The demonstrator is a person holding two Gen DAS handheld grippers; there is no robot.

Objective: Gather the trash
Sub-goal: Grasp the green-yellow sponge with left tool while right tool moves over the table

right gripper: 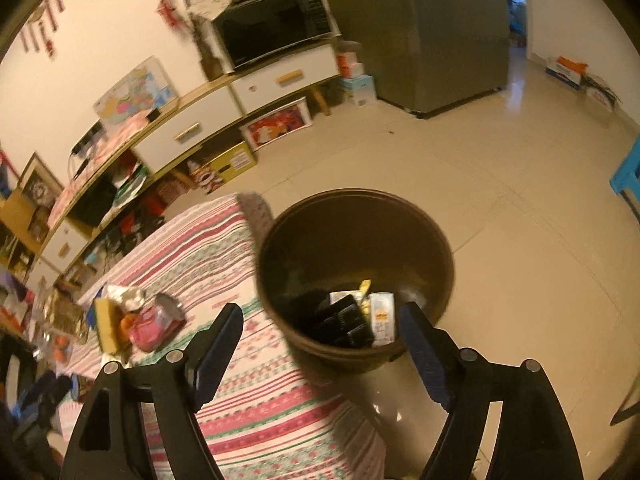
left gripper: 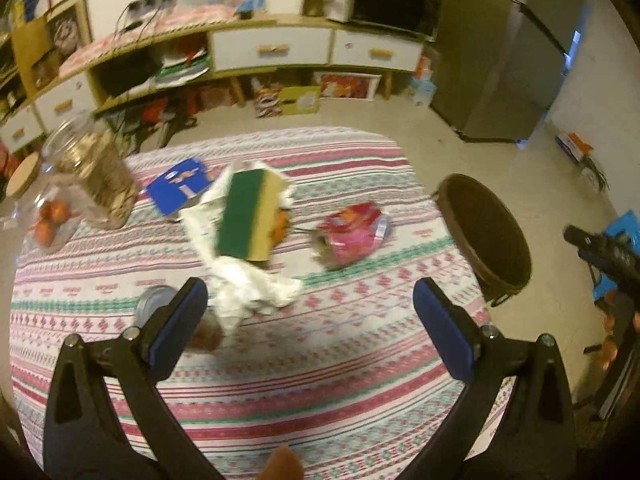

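My left gripper (left gripper: pixel 310 286) hangs open over a table with a striped cloth (left gripper: pixel 320 380). Crumpled white paper (left gripper: pixel 256 292) lies just ahead between its fingers, untouched. Behind the paper a green and yellow sponge (left gripper: pixel 248 216) leans, and a pink snack packet (left gripper: pixel 352 236) lies to the right. My right gripper (right gripper: pixel 320 308) is open and empty above a brown bin (right gripper: pixel 352 240) on the floor beside the table. Inside the bin lie a black tray (right gripper: pixel 344 324) and a white packet (right gripper: pixel 382 316). The bin (left gripper: pixel 480 224) also shows at the table's right edge.
A glass jar (left gripper: pixel 96 180), a clear container of oranges (left gripper: pixel 52 216), a blue card (left gripper: pixel 180 188) and a small tin (left gripper: pixel 154 300) stand on the table's left. A sideboard (left gripper: pixel 272 48) with a microwave (right gripper: pixel 272 28) lines the wall. A grey fridge (right gripper: pixel 432 32) stands beyond the bin.
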